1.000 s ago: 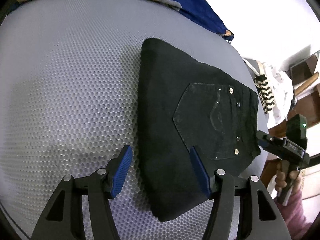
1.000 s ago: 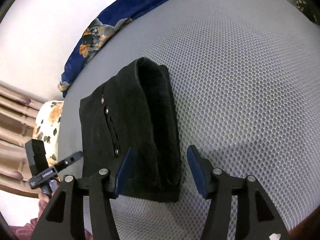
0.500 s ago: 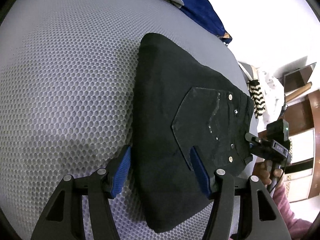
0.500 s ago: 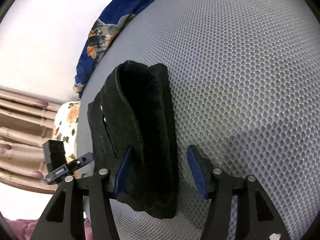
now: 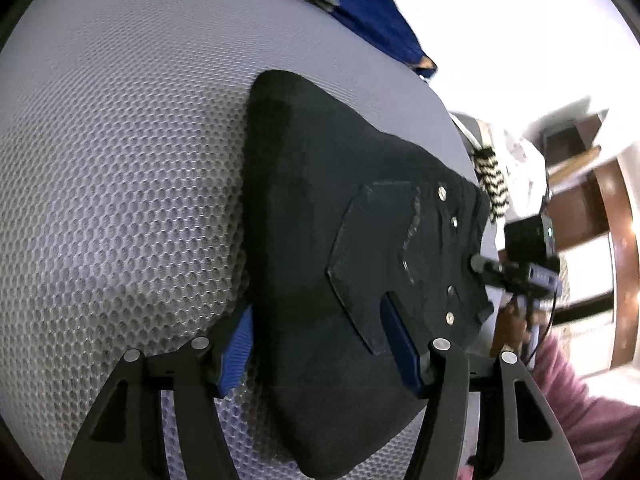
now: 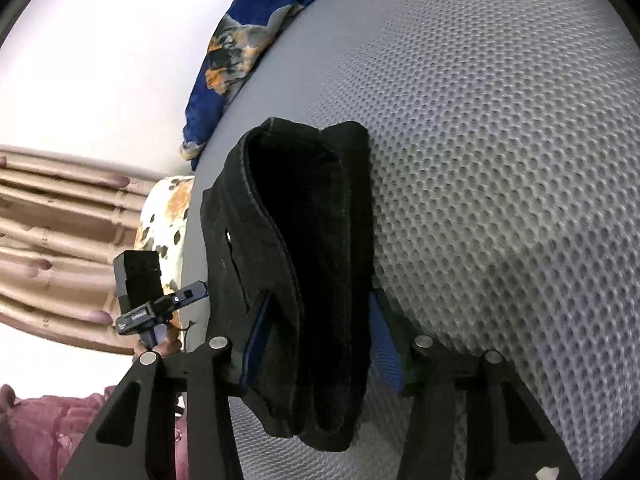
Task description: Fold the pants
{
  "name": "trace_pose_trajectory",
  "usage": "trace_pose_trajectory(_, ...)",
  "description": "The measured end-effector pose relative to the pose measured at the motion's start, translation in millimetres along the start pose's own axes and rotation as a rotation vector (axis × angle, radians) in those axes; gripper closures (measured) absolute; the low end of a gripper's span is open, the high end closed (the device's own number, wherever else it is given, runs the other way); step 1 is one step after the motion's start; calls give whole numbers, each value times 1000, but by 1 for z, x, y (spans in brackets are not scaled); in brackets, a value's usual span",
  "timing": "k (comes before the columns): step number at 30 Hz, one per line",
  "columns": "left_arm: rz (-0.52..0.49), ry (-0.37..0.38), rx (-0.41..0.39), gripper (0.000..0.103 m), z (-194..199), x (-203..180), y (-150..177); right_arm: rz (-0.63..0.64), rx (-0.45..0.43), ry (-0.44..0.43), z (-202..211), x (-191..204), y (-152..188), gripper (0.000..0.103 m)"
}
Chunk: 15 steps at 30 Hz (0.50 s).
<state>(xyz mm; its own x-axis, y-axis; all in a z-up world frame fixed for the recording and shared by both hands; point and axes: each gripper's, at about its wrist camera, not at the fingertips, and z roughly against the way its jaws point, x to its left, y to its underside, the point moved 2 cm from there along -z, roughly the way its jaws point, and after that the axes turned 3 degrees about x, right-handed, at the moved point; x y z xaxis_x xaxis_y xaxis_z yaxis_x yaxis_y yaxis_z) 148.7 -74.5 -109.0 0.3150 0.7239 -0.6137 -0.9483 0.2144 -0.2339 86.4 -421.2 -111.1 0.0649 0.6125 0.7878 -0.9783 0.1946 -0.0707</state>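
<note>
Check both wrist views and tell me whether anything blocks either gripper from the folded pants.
Nothing visible does. The folded pants already lie between the left gripper fingers, and the right gripper is closing around their edge on the grey mesh surface.

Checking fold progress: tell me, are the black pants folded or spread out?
Folded: the black pants lie as a compact stack of layers on the grey mesh surface.

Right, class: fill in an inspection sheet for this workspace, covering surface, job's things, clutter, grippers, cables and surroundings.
Surface: grey mesh.
Job's things: black pants, folded into a compact stack, pocket up.
Clutter: blue patterned cloth at the far edge.
Grippers: left gripper open, straddling the pants; right gripper closing, pants between its pads.
Cables: thin wire at the right gripper.
Surroundings: curtain, wooden furniture, pink sleeve.
</note>
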Motion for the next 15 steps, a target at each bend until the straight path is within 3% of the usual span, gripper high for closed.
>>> trace_pose_trajectory(3,-37,3,8,40,-2,-4,2,17,34,-28,-5,2,-4,58)
trace_pose_trajectory(8,-17,72,35,40,2,8,2,27,94,-74,-16,3,-13,58)
trace_pose_trajectory(15,-1,131,21,40,3,13,3,69,104,-77,-40,18,-22,59)
